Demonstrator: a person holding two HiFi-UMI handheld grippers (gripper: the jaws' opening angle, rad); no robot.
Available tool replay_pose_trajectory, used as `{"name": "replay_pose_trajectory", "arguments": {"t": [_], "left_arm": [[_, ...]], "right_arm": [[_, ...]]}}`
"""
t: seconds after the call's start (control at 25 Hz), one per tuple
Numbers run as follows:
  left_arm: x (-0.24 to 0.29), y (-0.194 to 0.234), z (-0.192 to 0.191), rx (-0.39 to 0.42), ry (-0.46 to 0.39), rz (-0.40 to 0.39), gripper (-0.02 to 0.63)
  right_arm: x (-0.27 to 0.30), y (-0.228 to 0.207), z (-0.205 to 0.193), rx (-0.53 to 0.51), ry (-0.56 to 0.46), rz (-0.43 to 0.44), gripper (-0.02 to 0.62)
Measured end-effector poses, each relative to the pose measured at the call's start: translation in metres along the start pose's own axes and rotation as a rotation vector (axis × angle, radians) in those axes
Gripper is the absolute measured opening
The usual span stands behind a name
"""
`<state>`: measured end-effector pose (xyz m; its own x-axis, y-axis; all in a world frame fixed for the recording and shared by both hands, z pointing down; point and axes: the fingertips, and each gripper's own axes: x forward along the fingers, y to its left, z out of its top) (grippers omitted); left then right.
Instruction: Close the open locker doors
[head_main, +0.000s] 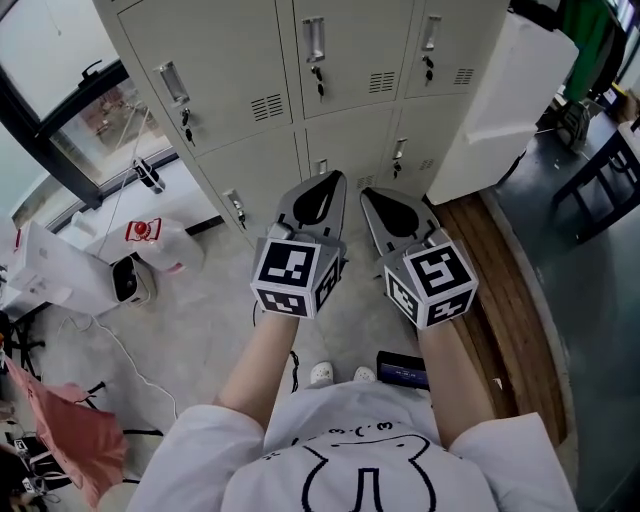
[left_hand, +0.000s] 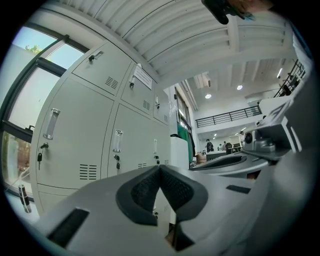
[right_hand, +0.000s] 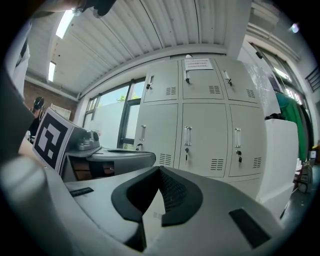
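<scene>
At the foot of the bank of beige sheet-metal lockers (head_main: 350, 70), head view: left gripper (head_main: 322, 192) and right gripper (head_main: 384, 208) are held side by side, tips toward the lower locker row, near it but not touching. Every locker door in frame sits flush, with keys hanging in the locks. A white plastic jug with red label (head_main: 160, 243) is on the floor at left. A tall white cabinet (head_main: 505, 100) stands just right of the lockers. Left gripper view: left gripper (left_hand: 160, 169) jaws are closed tip to tip, with nothing between the dark ribbed pads. The lockers (left_hand: 85, 135) fill the left side, doors flush, and the right gripper (left_hand: 225, 162) sits alongside at right. Right gripper view: right gripper (right_hand: 160, 172) jaws are likewise together and empty. The lockers (right_hand: 205, 125) are straight ahead with all visible doors shut and a white paper notice (right_hand: 198, 63) on the top middle door. The left gripper (right_hand: 115, 156) is at left.
</scene>
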<state>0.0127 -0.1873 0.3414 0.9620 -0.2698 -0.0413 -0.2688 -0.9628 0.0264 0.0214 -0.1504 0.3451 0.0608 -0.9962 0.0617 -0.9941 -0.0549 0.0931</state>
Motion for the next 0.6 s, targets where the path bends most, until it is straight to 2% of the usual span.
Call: {"name": "replay_pose_trajectory", "arguments": {"t": [0.28, 0.6], "left_arm": [[0.000, -0.020, 0.007, 0.037, -0.032, 0.007, 0.008], [-0.006, -0.031, 0.008, 0.036, -0.045, 0.016, 0.008]], "right_arm": [[-0.016, -0.009, 0.003, -0.037, -0.018, -0.010, 0.032], [-0.026, -0.006, 0.012, -0.058, -0.044, 0.002, 0.032]]}}
